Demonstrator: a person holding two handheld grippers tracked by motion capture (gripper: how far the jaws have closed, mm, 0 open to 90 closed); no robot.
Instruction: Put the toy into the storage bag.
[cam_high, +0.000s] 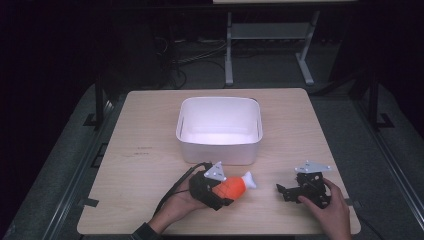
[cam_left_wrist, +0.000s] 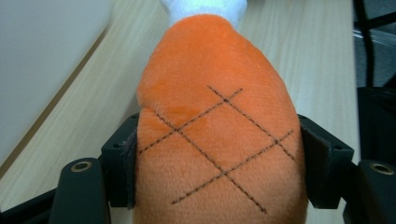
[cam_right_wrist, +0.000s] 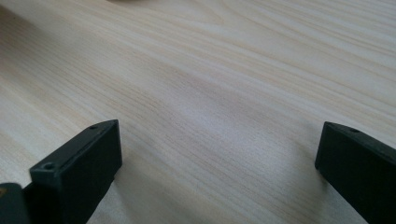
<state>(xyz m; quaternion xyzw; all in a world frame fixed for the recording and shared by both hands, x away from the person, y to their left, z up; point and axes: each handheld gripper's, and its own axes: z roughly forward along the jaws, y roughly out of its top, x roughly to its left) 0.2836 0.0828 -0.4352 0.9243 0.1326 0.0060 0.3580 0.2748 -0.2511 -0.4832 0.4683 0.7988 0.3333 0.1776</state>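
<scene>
An orange plush toy (cam_high: 231, 187) with a white end (cam_high: 248, 180) and stitched crossing lines lies near the table's front edge, its white end pointing to the right. My left gripper (cam_high: 226, 194) is shut on it. In the left gripper view both pads (cam_left_wrist: 128, 163) press into the sides of the plush (cam_left_wrist: 215, 93), which bulges between the jaws. To the right, my right gripper (cam_high: 281, 190) rests low over the wood in a hand, pointing left. In the right gripper view its jaws (cam_right_wrist: 219, 163) stand wide open over bare tabletop, with nothing between them.
A white rectangular bin (cam_high: 220, 146) stands in the middle of the light wooden table (cam_high: 145, 150), just behind the plush; its wall shows at the left of the left gripper view (cam_left_wrist: 42, 60). Table legs and cables lie on the dark floor beyond.
</scene>
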